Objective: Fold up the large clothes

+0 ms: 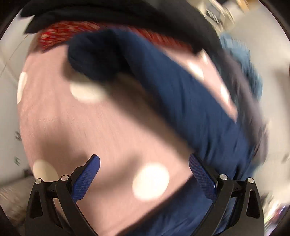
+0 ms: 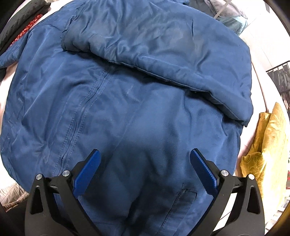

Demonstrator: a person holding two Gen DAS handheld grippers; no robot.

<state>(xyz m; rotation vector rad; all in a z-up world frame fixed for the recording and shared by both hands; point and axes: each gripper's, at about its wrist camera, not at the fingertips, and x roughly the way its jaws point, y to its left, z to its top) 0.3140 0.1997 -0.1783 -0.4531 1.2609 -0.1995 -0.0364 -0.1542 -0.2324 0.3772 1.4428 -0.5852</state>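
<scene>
The navy jacket (image 2: 126, 101) is lying spread across a pink bedcover with white dots (image 1: 101, 127), filling nearly the whole right wrist view. One padded panel (image 2: 163, 54) is lying folded over onto the body, its hem running diagonally from upper left to lower right, and a stitched zip seam is running down the front beside it. In the left wrist view (badly blurred) a sleeve (image 1: 163, 81) of the same jacket is stretching across the cover, its dark cuff end (image 1: 94, 54) bunching at the upper left.

The right gripper (image 2: 145, 159) is hovering over the lower front of the jacket, its blue fingers standing wide apart with nothing between them. The left gripper (image 1: 144, 165) is likewise gaping, hanging above bare bedcover just beside the jacket's edge.

Further out, a red patterned cloth (image 1: 59, 36) and a black garment (image 1: 108, 12) are lying beyond the sleeve. A mustard-yellow cloth (image 2: 268, 145) is sitting at the right of the jacket, and grey and teal fabric (image 2: 230, 16) is piling at the far side.
</scene>
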